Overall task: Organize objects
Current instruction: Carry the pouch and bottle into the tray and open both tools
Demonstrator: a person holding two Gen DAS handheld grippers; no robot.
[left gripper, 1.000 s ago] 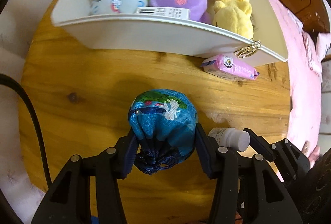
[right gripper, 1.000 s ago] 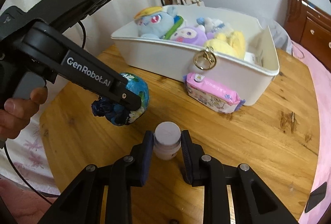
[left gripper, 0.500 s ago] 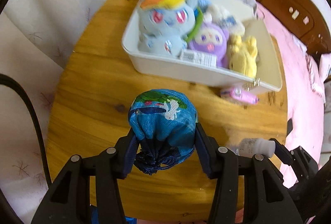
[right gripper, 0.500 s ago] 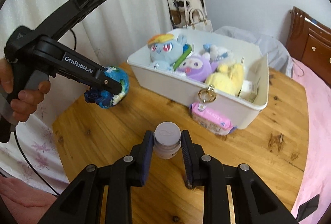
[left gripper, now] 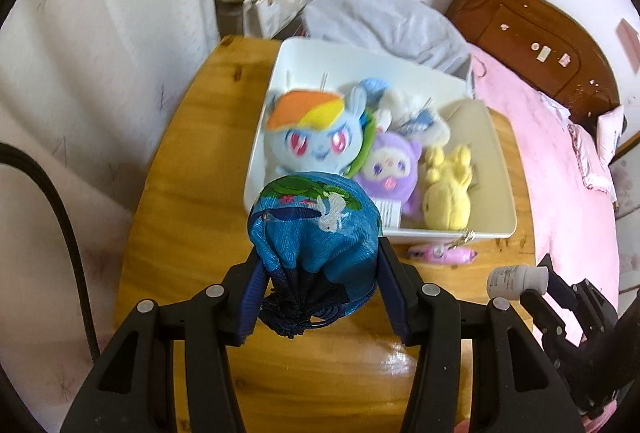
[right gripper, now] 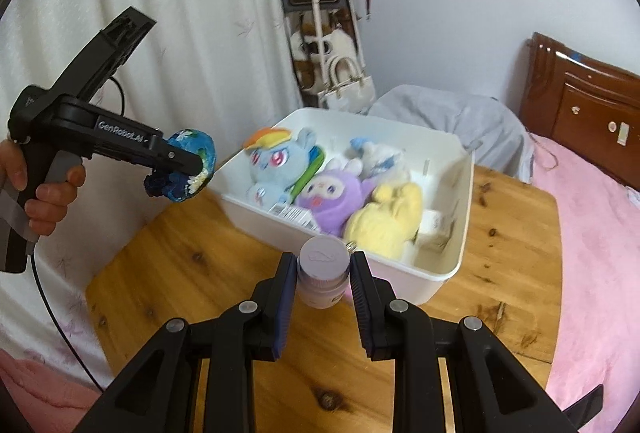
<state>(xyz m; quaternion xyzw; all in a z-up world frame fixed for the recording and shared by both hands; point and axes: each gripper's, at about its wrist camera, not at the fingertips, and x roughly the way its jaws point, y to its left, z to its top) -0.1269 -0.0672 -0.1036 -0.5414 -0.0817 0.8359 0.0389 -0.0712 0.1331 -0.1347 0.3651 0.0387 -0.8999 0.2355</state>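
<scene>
White bottle (right gripper: 322, 271) between right fingers (right gripper: 285, 293).

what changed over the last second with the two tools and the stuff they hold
Both tools rose from near the wooden table: the left tool lifted the blue patterned drawstring pouch up beside the white plastic bin, and the right tool lifted the small white capped bottle toward its near wall. Both grips, the plush toys and the pink packet stayed put.

left gripper (left gripper: 316, 297): matte black linkage arms, silver screw heads, blue ribbed finger pads (left gripper: 250, 297) | white "GenRobot.AI" lettering on its side, grey handle, black cable trailing below the handle | left hand (right gripper: 48, 193): bare skin, no sleeve visible | right gripper (right gripper: 323, 287): same black arms, silver screws, blue pads
</scene>
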